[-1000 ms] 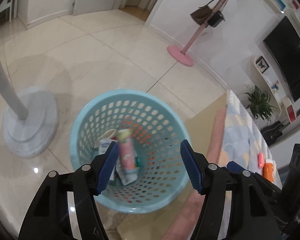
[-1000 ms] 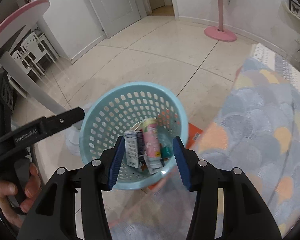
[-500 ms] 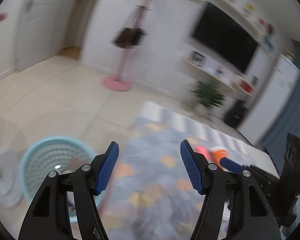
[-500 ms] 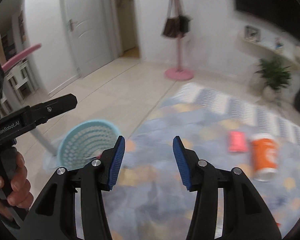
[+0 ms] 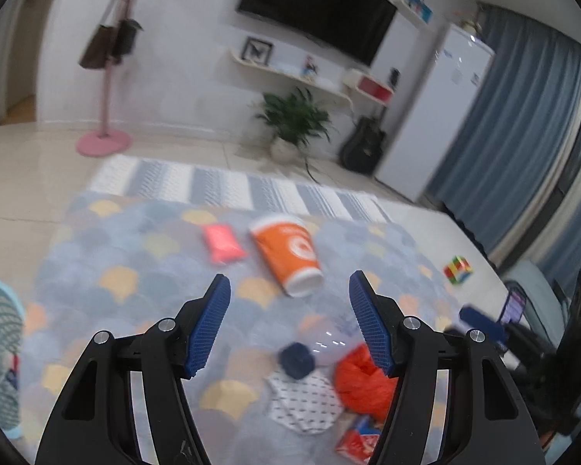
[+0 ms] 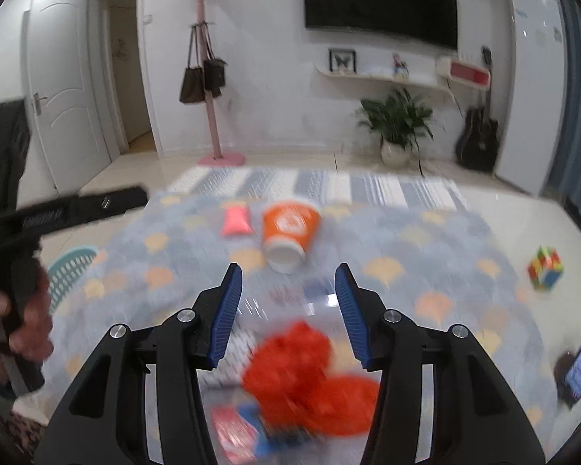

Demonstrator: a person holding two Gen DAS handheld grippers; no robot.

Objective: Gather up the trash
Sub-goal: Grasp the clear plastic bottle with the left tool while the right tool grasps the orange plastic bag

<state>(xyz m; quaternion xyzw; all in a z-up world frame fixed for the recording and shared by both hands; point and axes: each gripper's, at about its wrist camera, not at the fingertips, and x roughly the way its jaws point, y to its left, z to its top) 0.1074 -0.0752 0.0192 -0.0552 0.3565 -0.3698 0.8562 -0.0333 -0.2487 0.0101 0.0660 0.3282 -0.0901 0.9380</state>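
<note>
Hovering over the patterned rug [image 5: 128,255], left gripper [image 5: 289,323] and right gripper [image 6: 288,310] show parted, empty jaws near an orange cup [image 5: 286,252].

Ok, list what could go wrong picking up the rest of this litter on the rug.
1. The clear plastic bottle with a dark blue cap barely shows against the patterned rug; a grab could miss it.
2. The crumpled orange-red bag lies against the dotted white wrapper and the small red carton; closing there may catch several or scatter them.
3. The multicoloured puzzle cube probably isn't trash, yet could get binned.
</note>
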